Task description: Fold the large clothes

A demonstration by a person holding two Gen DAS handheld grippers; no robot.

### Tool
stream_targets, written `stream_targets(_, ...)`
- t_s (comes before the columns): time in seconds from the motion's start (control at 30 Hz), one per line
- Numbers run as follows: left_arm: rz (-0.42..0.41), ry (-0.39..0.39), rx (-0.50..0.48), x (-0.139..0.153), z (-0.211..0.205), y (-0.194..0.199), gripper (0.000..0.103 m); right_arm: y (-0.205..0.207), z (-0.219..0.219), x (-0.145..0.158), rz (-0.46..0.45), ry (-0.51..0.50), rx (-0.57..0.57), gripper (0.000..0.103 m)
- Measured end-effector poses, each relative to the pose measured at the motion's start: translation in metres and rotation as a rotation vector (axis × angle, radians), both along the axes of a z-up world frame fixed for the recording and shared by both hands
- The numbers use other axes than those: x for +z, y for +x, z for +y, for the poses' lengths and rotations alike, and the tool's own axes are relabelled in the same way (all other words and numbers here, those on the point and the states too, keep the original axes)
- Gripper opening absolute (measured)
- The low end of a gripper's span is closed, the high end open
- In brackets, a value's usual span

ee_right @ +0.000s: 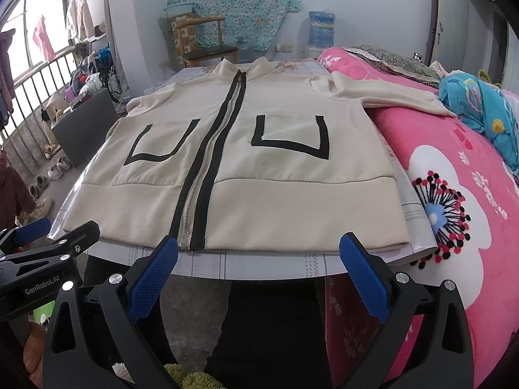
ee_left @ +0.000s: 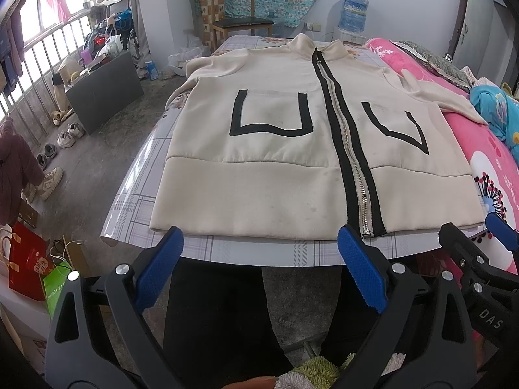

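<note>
A cream zip-up jacket [ee_left: 279,162] with a black-edged zipper and two black U-shaped pocket outlines lies flat, front up, on a small table [ee_left: 259,253]; it also shows in the right wrist view [ee_right: 275,168]. Its hem lies at the near table edge. One sleeve [ee_right: 389,92] stretches right onto the pink blanket; the other sleeve is partly hidden at the far left. My left gripper [ee_left: 259,243] is open and empty, just short of the hem left of the zipper. My right gripper [ee_right: 259,249] is open and empty, just short of the hem right of the zipper.
A bed with a pink floral blanket [ee_right: 454,194] and a blue cloth [ee_right: 480,103] adjoins the table's right side. A wooden chair [ee_left: 240,19] and a water dispenser [ee_left: 353,16] stand behind. Shoes [ee_left: 65,136], a dark box [ee_left: 103,87] and bags lie on the floor at left.
</note>
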State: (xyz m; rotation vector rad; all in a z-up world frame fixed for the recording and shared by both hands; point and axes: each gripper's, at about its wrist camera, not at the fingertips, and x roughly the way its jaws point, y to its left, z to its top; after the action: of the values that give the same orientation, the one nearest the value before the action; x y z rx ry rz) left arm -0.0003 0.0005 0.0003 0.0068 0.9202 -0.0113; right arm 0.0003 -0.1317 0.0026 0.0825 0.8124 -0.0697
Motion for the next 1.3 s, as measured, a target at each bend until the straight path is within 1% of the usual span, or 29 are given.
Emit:
stream_targets(0.57,-0.003,0.002,0.001,0.0,0.0,0.0,0.092,-0.001,0.001,0.0,-0.009,-0.003,-0.003,0.097)
stream_targets(0.7,-0.005,0.002,0.002,0.011,0.003,0.004,0.092,-0.001,0.001,0.0,-0.011,-0.004,-0.003,0.097)
stream_targets(1.3,-0.01,0.001,0.003,0.009,0.002,0.003,0.092,0.001,0.002,0.004,-0.016,-0.011,-0.005,0.097)
